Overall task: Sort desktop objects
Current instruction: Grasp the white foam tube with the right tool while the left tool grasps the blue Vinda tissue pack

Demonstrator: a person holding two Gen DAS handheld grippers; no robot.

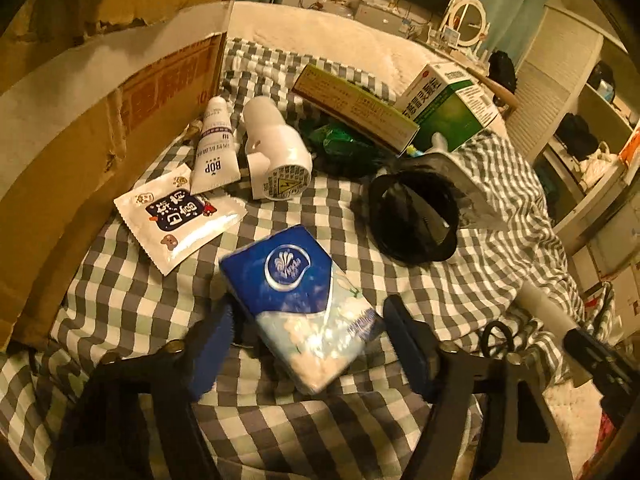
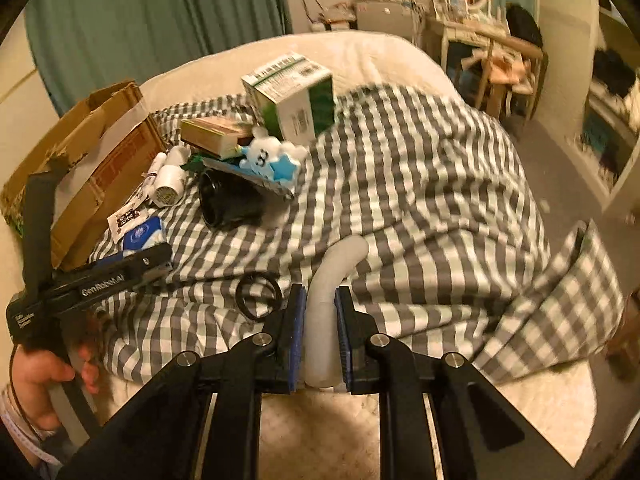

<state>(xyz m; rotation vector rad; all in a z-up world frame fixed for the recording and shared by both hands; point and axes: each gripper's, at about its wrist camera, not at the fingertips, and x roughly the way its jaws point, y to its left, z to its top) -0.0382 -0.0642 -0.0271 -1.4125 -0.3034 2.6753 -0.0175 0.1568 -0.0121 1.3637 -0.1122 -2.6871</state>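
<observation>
A blue and white tissue pack [image 1: 296, 304] lies tilted on the checked cloth [image 1: 120, 300], a little blurred. My left gripper [image 1: 308, 336] has a blue finger against each long side of the pack. In the right wrist view the same gripper [image 2: 160, 258] sits at the pack [image 2: 144, 236]. My right gripper [image 2: 318, 320] is shut on a white curved tube [image 2: 326, 280] above the cloth's front edge. The tube [image 1: 548, 312] also shows at the right of the left wrist view.
A torn cardboard box [image 1: 100, 120] stands at the left. Behind the pack lie a sachet [image 1: 180, 216], a BOP tube [image 1: 214, 148], a white plug-like device [image 1: 276, 148], a black round item [image 1: 412, 216], a green-white box [image 1: 448, 100] and a flat box [image 1: 352, 108]. A black hair tie [image 2: 258, 296] lies near.
</observation>
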